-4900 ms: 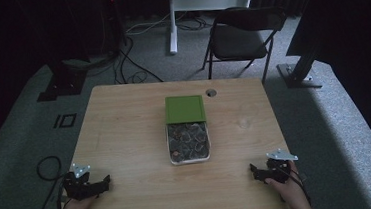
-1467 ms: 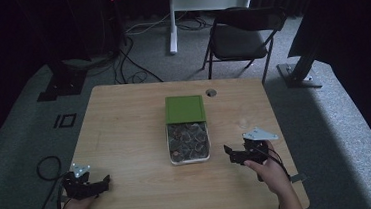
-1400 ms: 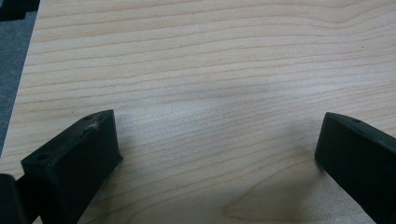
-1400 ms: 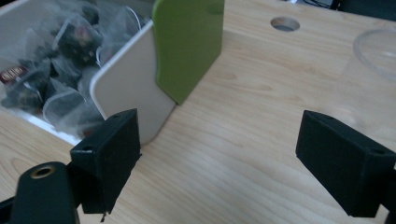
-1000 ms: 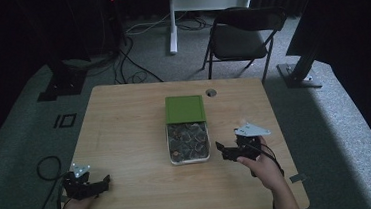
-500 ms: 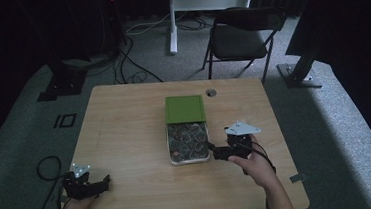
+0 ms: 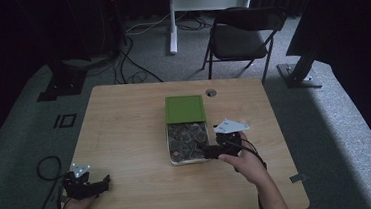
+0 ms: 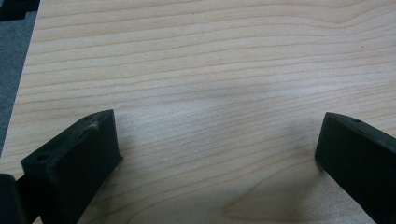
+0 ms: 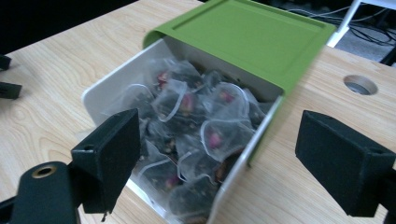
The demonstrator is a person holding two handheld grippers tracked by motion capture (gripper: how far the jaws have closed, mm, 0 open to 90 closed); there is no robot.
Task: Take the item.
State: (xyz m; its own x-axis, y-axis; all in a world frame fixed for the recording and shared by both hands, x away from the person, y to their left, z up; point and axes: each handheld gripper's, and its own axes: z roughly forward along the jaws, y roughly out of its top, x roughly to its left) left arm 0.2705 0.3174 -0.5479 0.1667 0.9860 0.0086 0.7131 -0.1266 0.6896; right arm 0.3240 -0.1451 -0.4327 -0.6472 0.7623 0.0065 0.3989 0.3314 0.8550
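Straddling the tin's [image 9: 243, 154] wall, right hand-held gripper [image 9: 233, 158] gapes.

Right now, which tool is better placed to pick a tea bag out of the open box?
Right. The right tool is open at the white tray of tea bags. The left tool sits open at the table's near-left corner.
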